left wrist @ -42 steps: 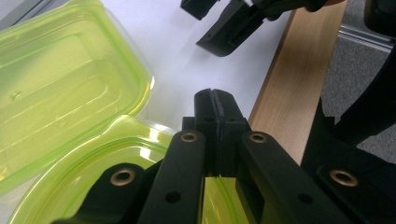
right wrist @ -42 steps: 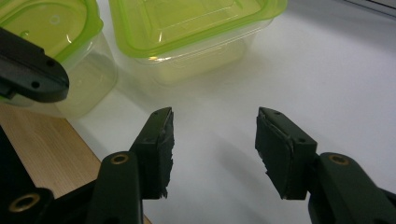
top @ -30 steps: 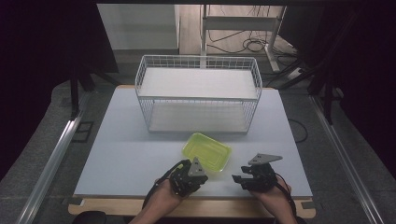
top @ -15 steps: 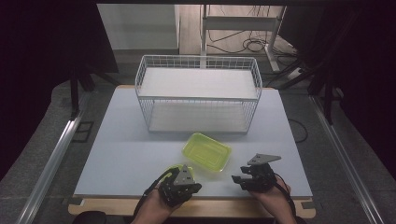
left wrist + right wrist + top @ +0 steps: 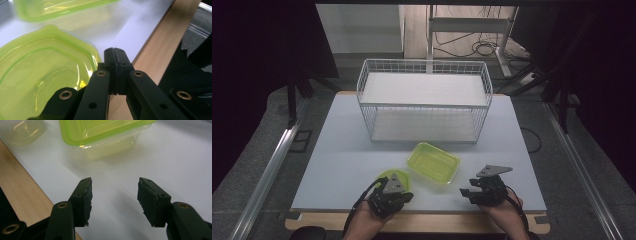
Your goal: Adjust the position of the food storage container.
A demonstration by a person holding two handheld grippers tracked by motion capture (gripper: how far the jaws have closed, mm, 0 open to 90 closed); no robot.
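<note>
A yellow-green plastic container stands on the white table in front of a white wire basket. A smaller shallow green piece, shaped like a lid or a dish, lies to its left. My left gripper is shut beside this piece, whose rim meets the left jaw. Whether the rim is pinched I cannot tell. My right gripper stands open over bare table, a short way from the container, with nothing between its jaws.
The wooden front edge of the table runs close under both hands. Dark floor and metal rails flank the table. Cables and a table frame lie behind the basket.
My left gripper has moved left and toward the front edge, away from the container. The smaller green piece now shows beside it. The right gripper has stayed in place.
</note>
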